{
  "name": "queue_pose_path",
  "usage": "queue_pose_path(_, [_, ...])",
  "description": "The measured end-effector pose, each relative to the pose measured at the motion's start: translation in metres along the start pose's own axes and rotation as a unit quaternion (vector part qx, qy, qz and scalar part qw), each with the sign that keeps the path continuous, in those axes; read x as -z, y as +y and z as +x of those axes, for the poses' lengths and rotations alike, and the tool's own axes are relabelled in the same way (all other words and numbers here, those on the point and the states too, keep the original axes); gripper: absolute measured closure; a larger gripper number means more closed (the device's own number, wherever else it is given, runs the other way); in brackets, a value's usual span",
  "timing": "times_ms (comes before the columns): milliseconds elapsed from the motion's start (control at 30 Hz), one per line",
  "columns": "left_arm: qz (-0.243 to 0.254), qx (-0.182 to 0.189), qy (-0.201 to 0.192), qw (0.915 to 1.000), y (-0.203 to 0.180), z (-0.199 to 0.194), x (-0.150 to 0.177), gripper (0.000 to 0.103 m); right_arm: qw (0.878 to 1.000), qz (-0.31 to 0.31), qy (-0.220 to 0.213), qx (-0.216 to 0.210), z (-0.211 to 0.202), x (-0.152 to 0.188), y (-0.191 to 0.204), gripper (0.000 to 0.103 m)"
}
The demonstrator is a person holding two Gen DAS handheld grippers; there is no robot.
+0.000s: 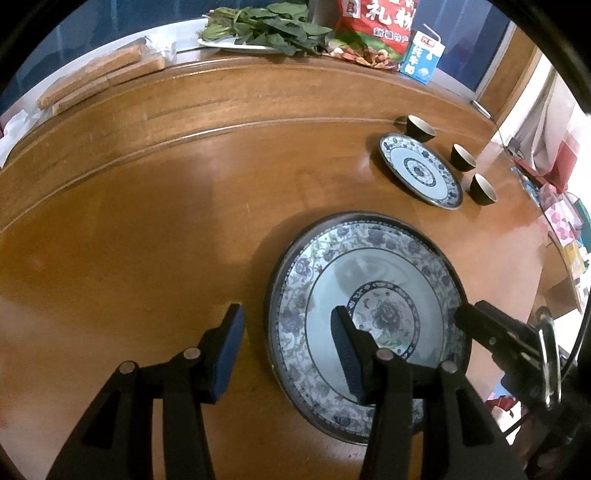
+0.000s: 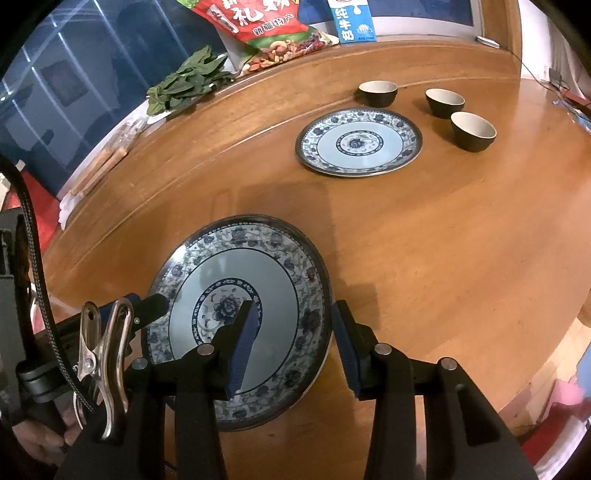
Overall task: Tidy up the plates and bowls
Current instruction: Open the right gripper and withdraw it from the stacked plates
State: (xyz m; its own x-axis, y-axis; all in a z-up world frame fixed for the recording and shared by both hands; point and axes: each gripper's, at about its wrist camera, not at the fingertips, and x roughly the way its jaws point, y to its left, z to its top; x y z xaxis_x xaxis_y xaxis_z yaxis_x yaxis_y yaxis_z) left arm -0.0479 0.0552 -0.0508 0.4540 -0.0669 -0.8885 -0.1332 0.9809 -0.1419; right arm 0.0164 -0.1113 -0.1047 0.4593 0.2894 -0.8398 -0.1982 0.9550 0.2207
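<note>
A large blue-and-white floral plate (image 1: pixel 388 266) lies flat on the wooden table close to both grippers; it also shows in the right wrist view (image 2: pixel 266 273). My left gripper (image 1: pixel 288 350) is open and straddles the plate's left rim, one finger over the plate, one over bare table. My right gripper (image 2: pixel 295 343) is open and straddles the plate's right rim. The right gripper's tip (image 1: pixel 476 325) shows at the plate's right edge. A smaller blue-and-white plate (image 2: pixel 358 142) lies farther back, with three dark small bowls (image 2: pixel 472 131) beside it.
At the table's far edge are a tray of green leaves (image 1: pixel 266 29), a red snack bag (image 1: pixel 373 26), a milk carton (image 1: pixel 423 57) and wrapped long biscuits (image 1: pixel 96 79). The table edge (image 1: pixel 546 258) runs along the right, with clutter beyond it.
</note>
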Motion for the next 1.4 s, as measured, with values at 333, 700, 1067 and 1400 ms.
queue_pose_path(333, [0.021, -0.008, -0.01, 0.9997, 0.002, -0.009, -0.003, 0.052, 1.0, -0.002, -0.006, -0.002, -0.002, 0.003, 0.005, 0.06])
queue_pose_path(700, [0.015, -0.006, -0.009, 0.9998, -0.012, -0.011, -0.016, 0.052, 1.0, -0.014, -0.007, -0.017, -0.007, -0.011, -0.001, 0.06])
queue_pose_path(1067, [0.004, -0.005, -0.008, 1.0, -0.039, -0.005, -0.033, 0.052, 0.999, -0.027, -0.002, -0.025, -0.008, -0.031, -0.025, 0.06])
queue_pose_path(1400, [0.0, -0.001, -0.001, 1.0, -0.068, 0.006, -0.046, 0.052, 0.999, -0.033, 0.002, -0.028, -0.004, -0.049, -0.05, 0.06])
